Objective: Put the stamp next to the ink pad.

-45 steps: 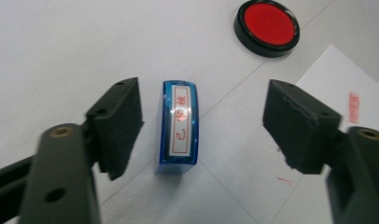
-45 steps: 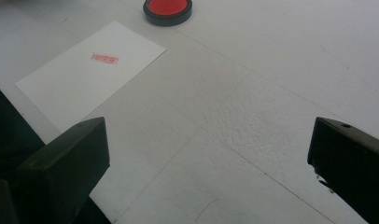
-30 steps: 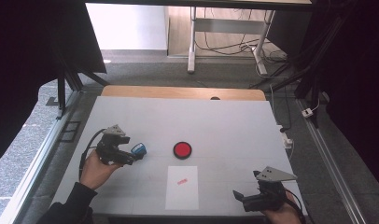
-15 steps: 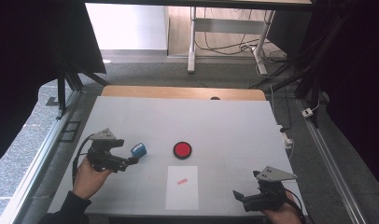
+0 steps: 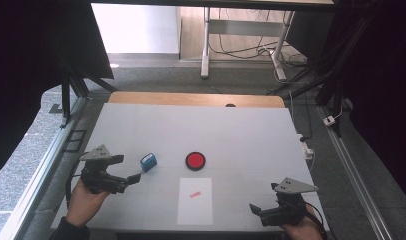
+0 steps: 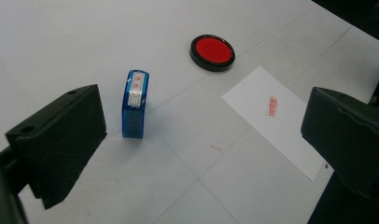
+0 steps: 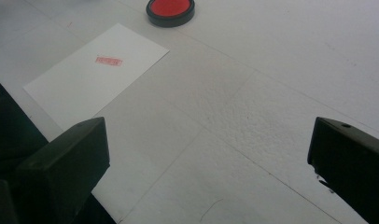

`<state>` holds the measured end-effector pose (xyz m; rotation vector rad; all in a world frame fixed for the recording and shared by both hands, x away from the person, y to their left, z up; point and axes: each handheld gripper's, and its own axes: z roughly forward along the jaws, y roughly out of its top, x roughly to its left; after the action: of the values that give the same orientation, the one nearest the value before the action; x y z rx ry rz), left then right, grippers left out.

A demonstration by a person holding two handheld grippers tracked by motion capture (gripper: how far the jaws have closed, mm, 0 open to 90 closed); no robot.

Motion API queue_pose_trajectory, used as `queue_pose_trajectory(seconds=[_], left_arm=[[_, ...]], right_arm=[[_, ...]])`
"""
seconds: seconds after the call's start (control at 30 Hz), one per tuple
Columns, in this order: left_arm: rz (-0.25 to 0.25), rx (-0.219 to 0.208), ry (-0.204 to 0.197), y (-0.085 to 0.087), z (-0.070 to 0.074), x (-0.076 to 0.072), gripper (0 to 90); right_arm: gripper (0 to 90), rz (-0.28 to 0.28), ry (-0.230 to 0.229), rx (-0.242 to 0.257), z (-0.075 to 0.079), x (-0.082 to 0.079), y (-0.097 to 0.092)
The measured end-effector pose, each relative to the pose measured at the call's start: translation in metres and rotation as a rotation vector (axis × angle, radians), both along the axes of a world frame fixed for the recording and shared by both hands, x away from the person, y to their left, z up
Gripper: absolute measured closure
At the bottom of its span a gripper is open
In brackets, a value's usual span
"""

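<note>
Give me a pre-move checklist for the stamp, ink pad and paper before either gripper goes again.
1. Left gripper clear of the blue stamp: ok; its jaws have just been opening, and the stamp lies apart from them on the table.
2. Stamp posture: not ok if it should stand; in the left gripper view it lies on its side.
3. Paper marked: ok, one red print on it.
4. Ink pad reachable: ok, uncovered, beside the paper's far edge.
5. Right gripper empty: ok, fingers wide apart, nothing between.
6. Print quality: cannot tell, too small.
</note>
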<state>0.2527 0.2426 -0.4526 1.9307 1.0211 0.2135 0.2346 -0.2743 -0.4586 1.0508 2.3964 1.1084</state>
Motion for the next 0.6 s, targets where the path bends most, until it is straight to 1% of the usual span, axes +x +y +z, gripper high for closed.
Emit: queue_pose_trajectory(seconds=[0.13,0.3,0.6], left_arm=[[0.012,-0.004,-0.007,0.004,0.0,-0.009,0.0],[0.023,0.002,-0.017,0.01,0.0,-0.021,0.0],[0.047,0.012,-0.016,0.02,-0.003,-0.041,0.0]], right_arm=[[0.0,-0.001,0.001,-0.001,0.0,0.0,0.0],[0.0,-0.001,0.001,-0.001,0.0,0.0,0.001],[0.0,-0.002,0.0,-0.001,-0.001,0.0,0.001]])
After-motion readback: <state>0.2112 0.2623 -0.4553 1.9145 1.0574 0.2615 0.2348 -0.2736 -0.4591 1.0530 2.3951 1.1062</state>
